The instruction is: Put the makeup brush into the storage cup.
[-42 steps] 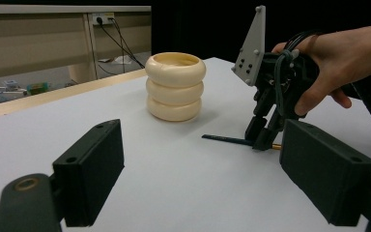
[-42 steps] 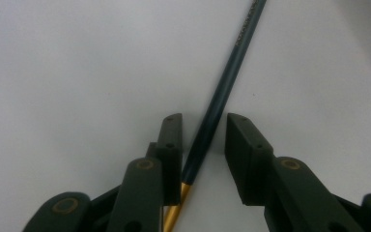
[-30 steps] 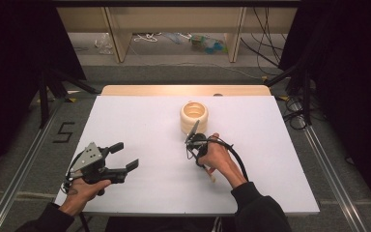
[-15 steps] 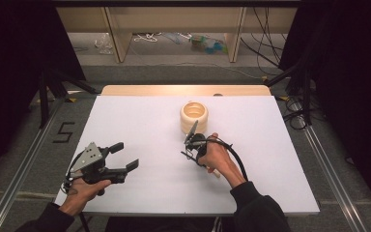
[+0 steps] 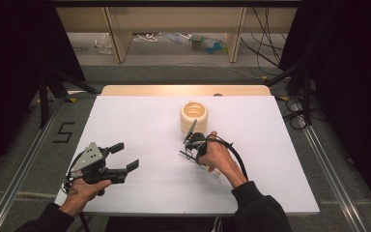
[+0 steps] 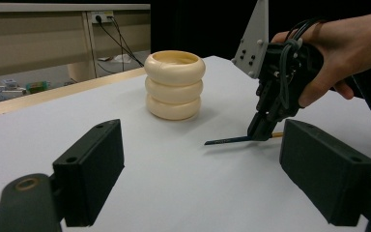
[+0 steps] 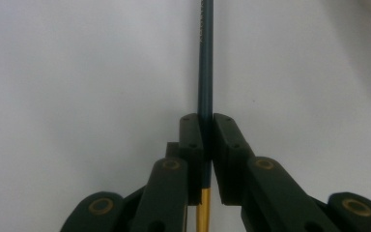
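Note:
A cream pot (image 5: 193,116) made of three stacked rings stands upright on the white table (image 5: 140,121), right of centre toward the back; it also shows in the left gripper view (image 6: 175,84). Just in front of it my right gripper (image 5: 192,150) points down at the table, shut on a thin dark blue pencil (image 7: 205,58) with a gold end. The pencil (image 6: 227,141) lies nearly flat, its tip just above the surface. My left gripper (image 5: 125,155) rests near the front left corner, open, with nothing between its jaws (image 6: 200,169).
A wooden strip (image 5: 149,90) runs along the table's far edge, with shelf legs and loose cables on the floor behind it. Metal rails (image 5: 24,169) flank the table on both sides. Bare white surface lies between the two grippers.

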Action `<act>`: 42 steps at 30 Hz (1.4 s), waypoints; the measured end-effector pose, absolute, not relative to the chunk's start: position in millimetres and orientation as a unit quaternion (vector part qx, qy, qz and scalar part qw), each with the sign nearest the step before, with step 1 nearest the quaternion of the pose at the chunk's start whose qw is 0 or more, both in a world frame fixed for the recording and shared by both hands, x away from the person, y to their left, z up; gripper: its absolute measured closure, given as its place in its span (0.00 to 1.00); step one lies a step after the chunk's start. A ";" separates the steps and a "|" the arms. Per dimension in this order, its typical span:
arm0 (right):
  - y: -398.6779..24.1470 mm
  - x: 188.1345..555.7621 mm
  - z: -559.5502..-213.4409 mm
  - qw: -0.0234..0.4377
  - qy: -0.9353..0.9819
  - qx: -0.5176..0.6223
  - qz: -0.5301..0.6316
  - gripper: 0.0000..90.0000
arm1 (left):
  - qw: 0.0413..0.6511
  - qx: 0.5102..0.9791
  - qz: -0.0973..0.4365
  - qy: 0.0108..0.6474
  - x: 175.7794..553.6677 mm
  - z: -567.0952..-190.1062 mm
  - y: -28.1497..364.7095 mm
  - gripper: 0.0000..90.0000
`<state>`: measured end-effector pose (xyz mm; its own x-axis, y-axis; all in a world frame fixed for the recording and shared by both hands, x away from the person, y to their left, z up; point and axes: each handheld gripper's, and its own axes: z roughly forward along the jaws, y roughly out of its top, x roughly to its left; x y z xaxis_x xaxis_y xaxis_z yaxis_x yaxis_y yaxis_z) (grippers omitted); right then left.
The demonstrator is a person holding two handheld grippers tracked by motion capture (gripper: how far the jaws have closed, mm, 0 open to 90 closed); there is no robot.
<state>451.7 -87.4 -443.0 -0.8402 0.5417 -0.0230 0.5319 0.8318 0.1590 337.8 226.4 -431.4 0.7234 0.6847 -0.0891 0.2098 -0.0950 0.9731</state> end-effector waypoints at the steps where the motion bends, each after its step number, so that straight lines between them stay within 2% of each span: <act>1: -87.4 451.7 -443.0 0.034 0.956 0.281 0.073 0.93 | 0.595 0.713 0.200 0.314 337.8 -431.4 226.4 0.17; 18: -78.1 422.5 -406.8 0.070 0.970 0.204 0.109 0.93 | 0.593 0.714 0.196 0.317 337.7 -432.1 225.4 0.17; 26: -71.9 413.6 -399.0 0.088 0.977 0.159 0.109 0.93 | 0.590 0.718 0.192 0.316 338.0 -432.8 224.7 0.17; 42: -54.2 390.6 -388.6 0.095 0.984 0.097 0.112 0.93 | 0.572 0.742 0.184 0.299 336.3 -435.6 217.8 0.17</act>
